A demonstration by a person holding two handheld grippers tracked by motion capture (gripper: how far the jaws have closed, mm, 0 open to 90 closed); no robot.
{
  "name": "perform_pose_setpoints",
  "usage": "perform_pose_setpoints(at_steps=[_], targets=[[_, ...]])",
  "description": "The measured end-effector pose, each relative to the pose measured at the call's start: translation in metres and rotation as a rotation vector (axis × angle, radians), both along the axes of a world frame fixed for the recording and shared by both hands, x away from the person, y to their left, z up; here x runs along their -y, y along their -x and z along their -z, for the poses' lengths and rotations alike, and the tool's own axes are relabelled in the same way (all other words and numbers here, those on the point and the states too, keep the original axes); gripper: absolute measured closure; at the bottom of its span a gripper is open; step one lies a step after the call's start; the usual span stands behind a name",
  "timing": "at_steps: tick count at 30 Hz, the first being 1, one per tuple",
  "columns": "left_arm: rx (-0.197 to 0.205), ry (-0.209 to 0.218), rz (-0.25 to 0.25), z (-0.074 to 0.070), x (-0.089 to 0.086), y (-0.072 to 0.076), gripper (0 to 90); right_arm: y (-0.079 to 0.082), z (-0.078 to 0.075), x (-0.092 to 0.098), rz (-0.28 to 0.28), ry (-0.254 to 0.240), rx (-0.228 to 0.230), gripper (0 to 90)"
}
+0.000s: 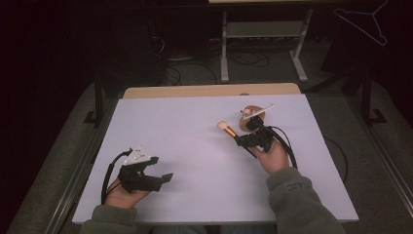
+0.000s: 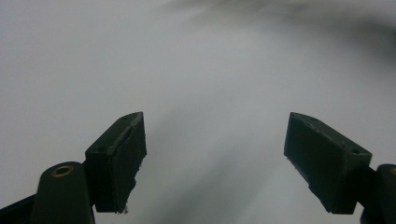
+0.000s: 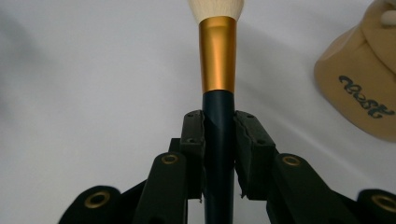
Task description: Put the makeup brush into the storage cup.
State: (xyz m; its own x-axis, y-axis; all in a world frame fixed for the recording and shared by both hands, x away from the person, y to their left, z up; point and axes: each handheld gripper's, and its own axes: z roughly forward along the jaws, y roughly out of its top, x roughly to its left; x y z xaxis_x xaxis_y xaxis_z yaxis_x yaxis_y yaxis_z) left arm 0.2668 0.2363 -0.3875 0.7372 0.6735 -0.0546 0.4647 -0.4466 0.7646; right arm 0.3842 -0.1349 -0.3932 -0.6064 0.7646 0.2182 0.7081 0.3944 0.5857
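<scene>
Risk first: makeup brush (image 3: 218,116) clamped by right gripper (image 3: 219,140) on the dark, smooth, round handle only, jaws narrow and pressed against both sides of it. Likely to swivel or slide between the pads if swung fast or pushed bristle-first against anything, since such a handle offers little bite. Held well back from the head, so the bristle end acts as a lever; any knock there could twist the brush out of line.

Second hazard: tan wooden stand (image 3: 362,88) lying just right of the brush head in the right gripper view, with dark script lettering on it and a thin white stick (image 1: 258,112) across its top in the high view. Could be clipped by a sweep to the right, tipping the stand or flicking the stick off.

Left gripper (image 1: 146,176) at the near left of the white tabletop (image 1: 195,146), jaws wide apart with nothing between them, well apart from the brush and of no help if it slips.

Brush itself: dark blue-black handle, orange-gold metal ferrule, pale cream bristles in a rounded tuft. Found right of centre on the tabletop, pointing far-left from the right hand (image 1: 273,157); resting on or raised off the surface, cannot tell.
</scene>
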Motion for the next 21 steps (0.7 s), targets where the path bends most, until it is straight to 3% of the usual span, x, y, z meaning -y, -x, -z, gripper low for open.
perform_pose_setpoints(at_steps=[10,12,21], targets=[[-0.013,0.012,0.049,-0.001,0.018,-0.001,21.6,0.037,-0.012,0.021,-0.063,-0.027,0.047,73.5],[-0.02,0.03,0.057,-0.001,0.024,-0.001,21.8,0.046,-0.013,0.024,-0.079,-0.046,0.048,73.5],[-0.053,0.078,0.146,-0.003,0.051,0.0,24.6,0.084,-0.022,0.022,-0.173,-0.096,0.111,73.5]])
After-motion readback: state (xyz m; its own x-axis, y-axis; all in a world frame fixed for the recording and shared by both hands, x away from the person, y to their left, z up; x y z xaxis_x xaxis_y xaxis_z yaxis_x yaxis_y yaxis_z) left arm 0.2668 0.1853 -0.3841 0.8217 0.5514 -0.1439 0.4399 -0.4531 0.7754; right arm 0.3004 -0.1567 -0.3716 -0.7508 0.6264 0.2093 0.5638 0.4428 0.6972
